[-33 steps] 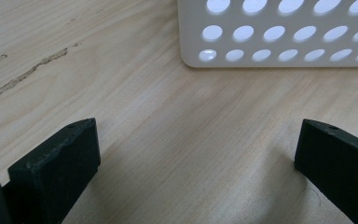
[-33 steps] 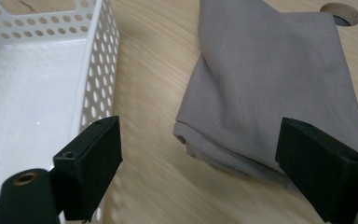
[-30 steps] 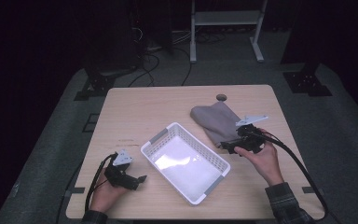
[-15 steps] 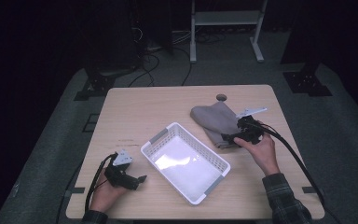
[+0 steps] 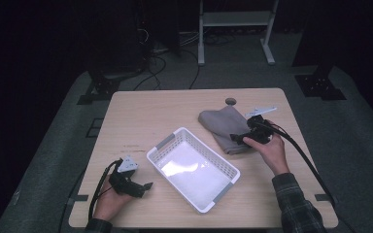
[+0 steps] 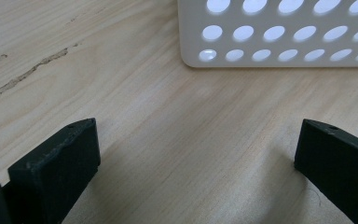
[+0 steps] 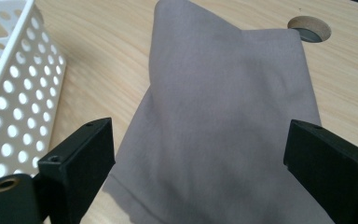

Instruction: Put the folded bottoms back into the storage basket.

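Since the earlier frames, the right gripper (image 5: 238,139) has slid in over the grey cloth (image 5: 222,127), its jaws opening wider as it came; they are standing apart above the fabric, gripping nothing. The left gripper (image 5: 147,186) is resting spread on the wooden table (image 5: 150,116), near the white basket (image 5: 193,167). Dark floor is surrounding the table.

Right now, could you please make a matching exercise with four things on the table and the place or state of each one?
1. grey cloth
2. white basket
3. left gripper
4. right gripper

a. open over the cloth's near edge
b. empty, at the table's middle
c. folded, lying beside the basket
d. open over bare wood near the basket

Pairs: 1-c, 2-b, 3-d, 4-a
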A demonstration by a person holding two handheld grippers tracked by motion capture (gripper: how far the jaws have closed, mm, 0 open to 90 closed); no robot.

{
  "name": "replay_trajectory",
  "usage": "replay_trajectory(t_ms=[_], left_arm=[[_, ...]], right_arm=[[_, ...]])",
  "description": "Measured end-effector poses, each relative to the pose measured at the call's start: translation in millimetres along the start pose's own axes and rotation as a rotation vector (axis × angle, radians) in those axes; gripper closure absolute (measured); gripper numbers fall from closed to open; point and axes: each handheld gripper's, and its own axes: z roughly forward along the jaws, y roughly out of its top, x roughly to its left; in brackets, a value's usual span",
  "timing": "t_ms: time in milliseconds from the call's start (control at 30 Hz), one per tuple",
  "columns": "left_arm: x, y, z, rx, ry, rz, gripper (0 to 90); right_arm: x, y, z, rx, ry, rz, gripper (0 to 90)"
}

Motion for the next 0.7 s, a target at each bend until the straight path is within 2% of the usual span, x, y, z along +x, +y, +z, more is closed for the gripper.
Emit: replay_trajectory(t_ms=[333, 567, 700], left_arm=[[0.0, 0.0, 0.0, 0.0, 0.0, -0.001, 0.0], [0.0, 0.0, 0.0, 0.0, 0.0, 0.0, 0.0], [0.0, -0.1, 0.2, -0.004, 0.0, 0.0, 0.0]], right_arm=[[-10.8, 2.3, 11.7, -0.004, 0.009, 0.013, 7.8], [-15.5, 10.8, 19.1, -0.004, -0.007, -0.009, 7.7], [-17.4, 16.5, 22.9, -0.019, 0.003, -0.008, 7.8]])
